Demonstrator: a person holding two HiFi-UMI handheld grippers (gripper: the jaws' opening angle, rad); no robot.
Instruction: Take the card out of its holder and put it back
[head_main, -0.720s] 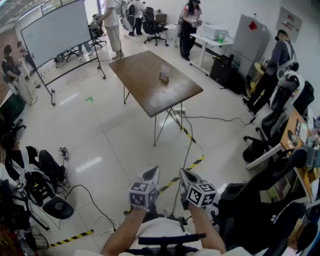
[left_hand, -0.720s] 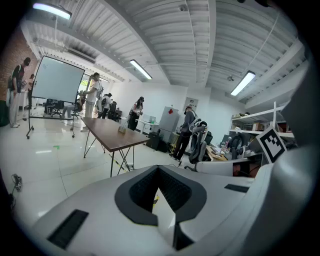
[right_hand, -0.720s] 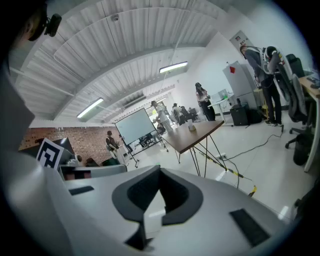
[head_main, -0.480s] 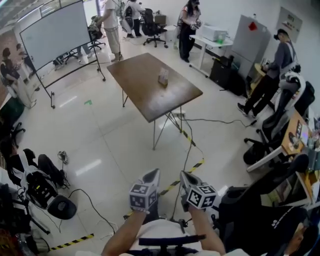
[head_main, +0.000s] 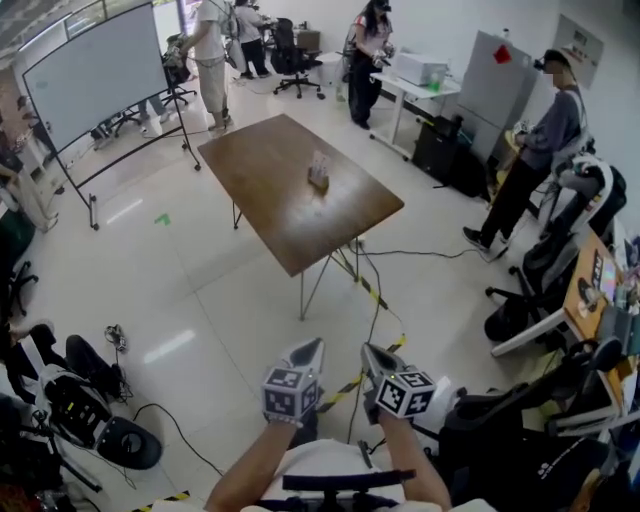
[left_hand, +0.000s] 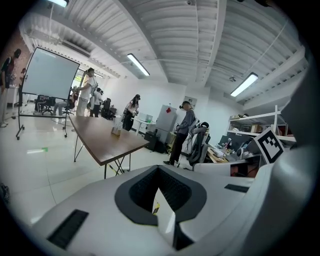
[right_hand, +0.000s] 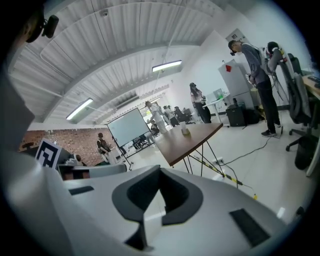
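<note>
Open-plan workroom under strip lights (left_hand: 140, 65), with a pale, glossy tiled floor (head_main: 200, 290). At mid-room, a brown rectangular surface (head_main: 290, 205) on thin metal legs, one corner turned toward the camera, carrying one small item. Far left, a wheeled whiteboard (head_main: 95, 70); along the back wall, a white desk (head_main: 420, 88) and a grey cabinet (head_main: 497, 80). Several people standing around the edges, among them a person in a grey top (head_main: 545, 140) at right. Along the right side, office chairs (head_main: 560, 250) crowded together; at lower left, black equipment (head_main: 80, 400) and loose cables (head_main: 170, 425) on the floor. Also on the floor, black-and-yellow striped tape (head_main: 375, 300), running from beneath the surface toward the bottom of the head view.

On the far half of the surface, near its middle line: the card holder (head_main: 319, 180), with the card (head_main: 320, 163) standing upright in it, long axis vertical, top edge up. Facing of the card too small to tell.

Low in the head view, close to the body and well apart from the surface: left gripper (head_main: 306, 352) and right gripper (head_main: 377, 358), side by side, tips aimed toward the surface. Jaws of each pressed together, nothing held between them.
</note>
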